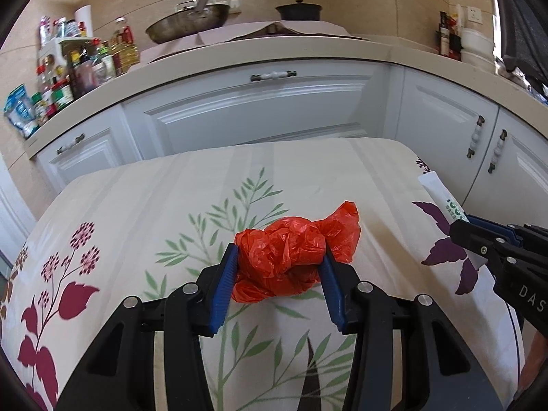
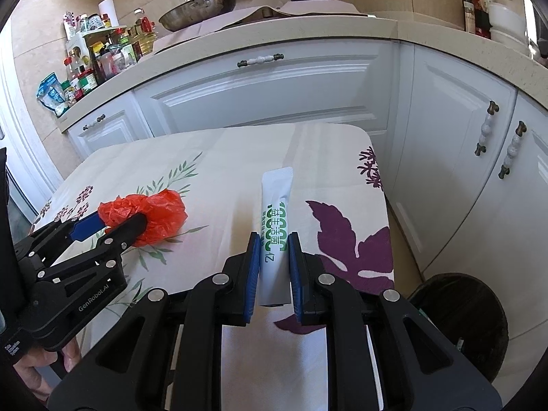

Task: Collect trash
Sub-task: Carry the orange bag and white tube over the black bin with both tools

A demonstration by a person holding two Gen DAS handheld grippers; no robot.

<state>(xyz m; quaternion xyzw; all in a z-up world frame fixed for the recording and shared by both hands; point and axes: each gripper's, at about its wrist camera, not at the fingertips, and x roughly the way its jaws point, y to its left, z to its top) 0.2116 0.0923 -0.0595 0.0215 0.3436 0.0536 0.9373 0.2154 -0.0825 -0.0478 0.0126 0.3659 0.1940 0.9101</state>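
I've got the crumpled red bag [image 1: 291,257] pinched in my left gripper [image 1: 279,270] and the white sachet [image 2: 275,236] clamped in my right gripper [image 2: 272,274] above the table [image 2: 222,157], neither yet in the bin [image 2: 462,318].

red plastic bag [image 1: 291,257]: crumpled, gripped | white sachet [image 2: 275,226]: upright, gripped

Plastic bag [image 1: 294,257]: bright orange-red. Sachet [image 2: 276,226]: white, green lettering. Bench cloth [image 1: 171,198]: cream, green leaf sprays, maroon flowers, purple leaves. Claw pads [image 2: 253,274]: blue on black frames. Cabinet doors [image 1: 260,109]: white. Bin [image 2: 465,318]: dark.
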